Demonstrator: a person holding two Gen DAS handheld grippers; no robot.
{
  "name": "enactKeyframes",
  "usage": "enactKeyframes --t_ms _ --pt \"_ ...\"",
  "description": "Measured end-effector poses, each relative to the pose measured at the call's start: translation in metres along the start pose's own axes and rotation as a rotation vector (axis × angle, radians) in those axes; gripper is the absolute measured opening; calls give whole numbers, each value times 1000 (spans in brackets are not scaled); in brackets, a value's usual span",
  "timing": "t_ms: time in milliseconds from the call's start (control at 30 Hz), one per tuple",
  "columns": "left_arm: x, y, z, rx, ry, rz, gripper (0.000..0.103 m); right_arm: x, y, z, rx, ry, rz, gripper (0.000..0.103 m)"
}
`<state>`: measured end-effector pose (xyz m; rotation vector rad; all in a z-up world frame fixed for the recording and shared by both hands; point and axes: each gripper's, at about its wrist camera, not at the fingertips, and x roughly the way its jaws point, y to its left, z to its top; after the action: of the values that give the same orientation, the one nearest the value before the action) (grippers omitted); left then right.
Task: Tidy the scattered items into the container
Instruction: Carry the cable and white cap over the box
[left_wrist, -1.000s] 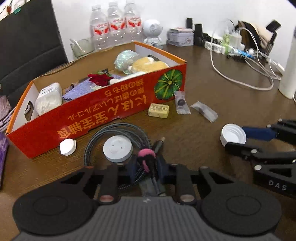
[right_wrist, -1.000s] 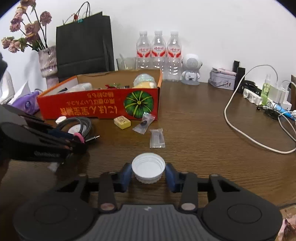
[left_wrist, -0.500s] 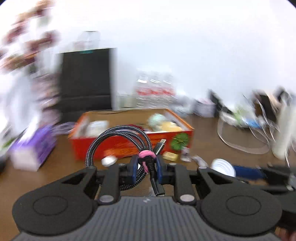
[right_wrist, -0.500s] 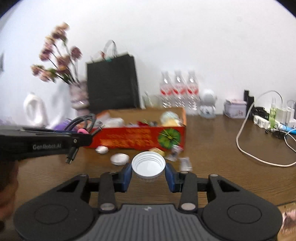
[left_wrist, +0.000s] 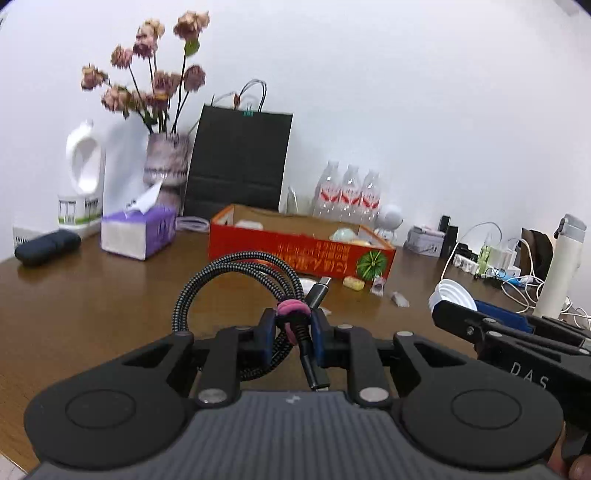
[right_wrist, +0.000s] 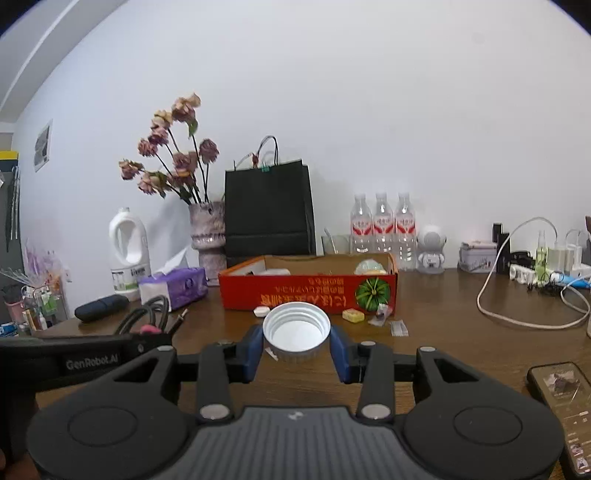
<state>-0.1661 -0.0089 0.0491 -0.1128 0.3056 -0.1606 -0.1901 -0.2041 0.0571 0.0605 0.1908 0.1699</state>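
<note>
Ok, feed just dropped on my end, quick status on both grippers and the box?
Left gripper shut on coiled cable. Right gripper shut on white cap. Orange box ahead, open; path looks clear.

three water bottles, two sachets

"GenRobot.AI" marks the left gripper; "DAS" the right gripper.
</note>
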Motion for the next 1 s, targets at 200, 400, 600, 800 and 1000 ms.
enactKeyframes --t_ms 200,400,600,800,1000 --pt "-10 4 -1 -11 -25 16 21 -7 11 2 -34 -11 15 38" --pt "9 13 19 -19 -27 0 21 7 9 14 -55 -7 4 38" --pt "72 15 69 12 -25 -34 21 69 -11 53 -71 21 -36 38" --pt "181 7 119 85 66 -89 21 167 -40 90 3 111 -44 38" --pt "295 2 147 108 182 -86 21 279 -68 120 11 287 -5 38"
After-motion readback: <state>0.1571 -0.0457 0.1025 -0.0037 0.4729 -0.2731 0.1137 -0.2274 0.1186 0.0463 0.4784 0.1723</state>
